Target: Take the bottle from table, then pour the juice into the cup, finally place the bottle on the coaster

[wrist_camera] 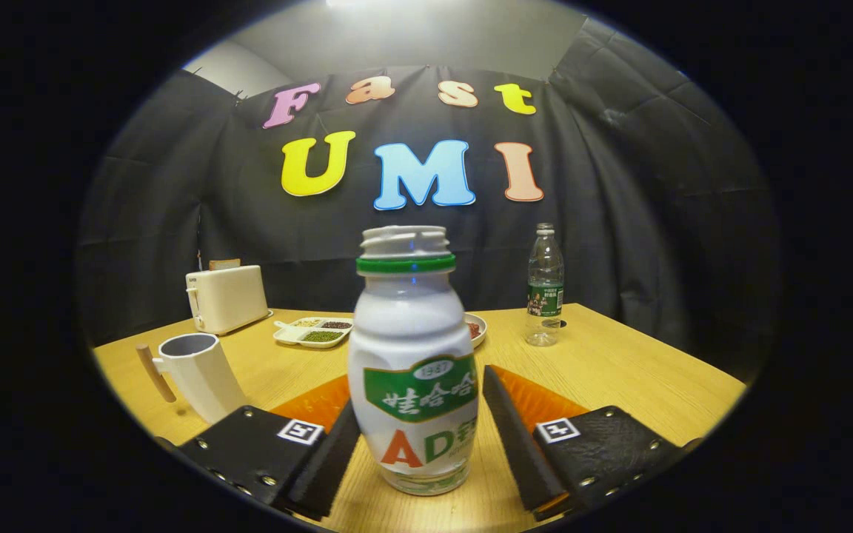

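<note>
A: Where does the bottle stand?

B: The white plastic bottle with the green neck ring and open, capless mouth (412, 355) stands upright on the pale wooden table (619, 370), right between the gripper (419, 437) fingers. The claw is spread: the left finger looks touching or nearly touching the bottle's lower side, while the right finger stands a little apart. It is not pinching yet.

A: So the step is the grasp. How should it go?

B: I judge it best to centre the bottle so both fingers meet it together, then close on the lower body, where the wall looks straightest. With no cap on, any tilt while lifting could spill, so lift straight up and keep it upright.

A: And afterwards?

B: The white angular cup with the wooden handle (197, 374) sits to the near left, well apart from the bottle, so the carry is leftward. The orange flat coaster (537, 400) lies behind the bottle, showing on both sides past the fingers.

A: Any writing?

B: The bottle's green band carries white Chinese characters, with "1987" in a small oval above and large letters "AD" below, the A orange, the D green. The clear plastic water bottle (545, 289) at the far right has a green label too small to read.
</note>
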The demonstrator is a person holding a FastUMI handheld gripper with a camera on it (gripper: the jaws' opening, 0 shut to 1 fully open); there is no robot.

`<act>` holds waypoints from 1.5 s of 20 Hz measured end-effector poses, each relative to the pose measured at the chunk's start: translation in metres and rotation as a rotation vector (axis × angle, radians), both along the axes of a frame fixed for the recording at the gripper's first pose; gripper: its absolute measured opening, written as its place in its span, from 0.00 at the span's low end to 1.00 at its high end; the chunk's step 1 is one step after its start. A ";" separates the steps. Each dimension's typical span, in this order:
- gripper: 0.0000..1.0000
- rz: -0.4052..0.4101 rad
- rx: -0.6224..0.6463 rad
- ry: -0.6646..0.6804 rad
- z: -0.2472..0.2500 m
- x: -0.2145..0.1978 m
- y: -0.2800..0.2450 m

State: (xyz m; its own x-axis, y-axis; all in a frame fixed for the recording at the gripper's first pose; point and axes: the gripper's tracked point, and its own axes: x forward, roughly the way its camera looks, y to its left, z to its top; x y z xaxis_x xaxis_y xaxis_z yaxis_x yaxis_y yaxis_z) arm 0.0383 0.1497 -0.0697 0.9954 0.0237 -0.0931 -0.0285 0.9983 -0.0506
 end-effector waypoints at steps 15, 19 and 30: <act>0.74 0.085 -0.286 -0.022 0.033 -0.005 0.034; 0.74 0.143 -0.385 -0.024 0.034 -0.002 0.060; 0.74 0.242 -0.638 -0.036 0.019 0.008 0.108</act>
State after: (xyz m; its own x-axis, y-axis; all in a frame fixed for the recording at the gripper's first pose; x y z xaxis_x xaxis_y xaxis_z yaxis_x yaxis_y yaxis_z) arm 0.0459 0.2574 -0.0510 0.9717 0.1976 -0.1294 -0.2344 0.7383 -0.6324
